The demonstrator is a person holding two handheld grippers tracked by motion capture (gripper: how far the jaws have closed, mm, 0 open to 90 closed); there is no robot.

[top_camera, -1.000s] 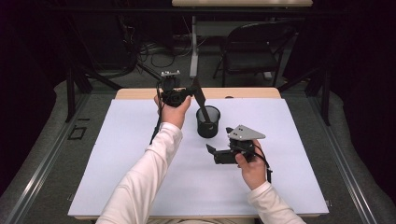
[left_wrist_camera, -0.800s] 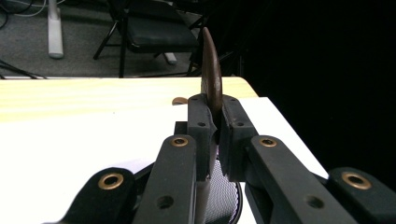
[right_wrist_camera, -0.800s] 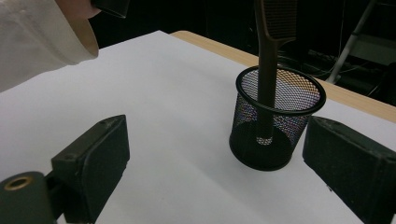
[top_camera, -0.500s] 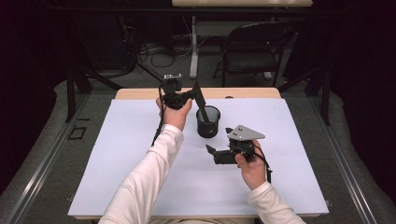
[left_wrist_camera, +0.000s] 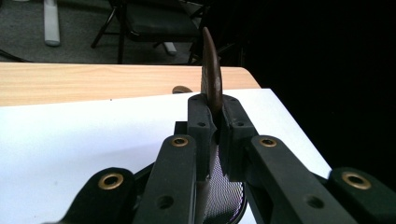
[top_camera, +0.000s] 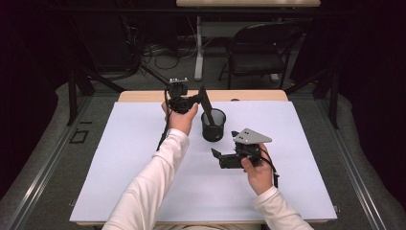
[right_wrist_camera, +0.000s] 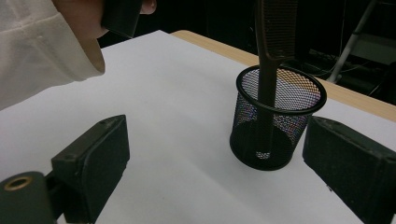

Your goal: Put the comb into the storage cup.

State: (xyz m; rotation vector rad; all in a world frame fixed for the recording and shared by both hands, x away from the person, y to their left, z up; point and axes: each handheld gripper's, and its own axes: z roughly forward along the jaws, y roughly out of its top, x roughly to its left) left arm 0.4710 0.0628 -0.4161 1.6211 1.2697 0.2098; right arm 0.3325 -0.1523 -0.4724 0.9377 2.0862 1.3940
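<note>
A dark brown comb stands almost upright, its lower end down inside a black mesh cup on the white mat. My left gripper, held above and just left of the cup, is shut on the comb partway up, and the cup's mesh shows below its jaws. My right gripper rests low on the mat just right of the cup and in front of it. It is open, with the cup and the comb standing ahead of its spread jaws, untouched.
The white mat covers most of a wooden table, whose bare strip runs along the far edge. A black chair and cables sit on the floor beyond it. A white sleeve reaches in at the left of the right gripper view.
</note>
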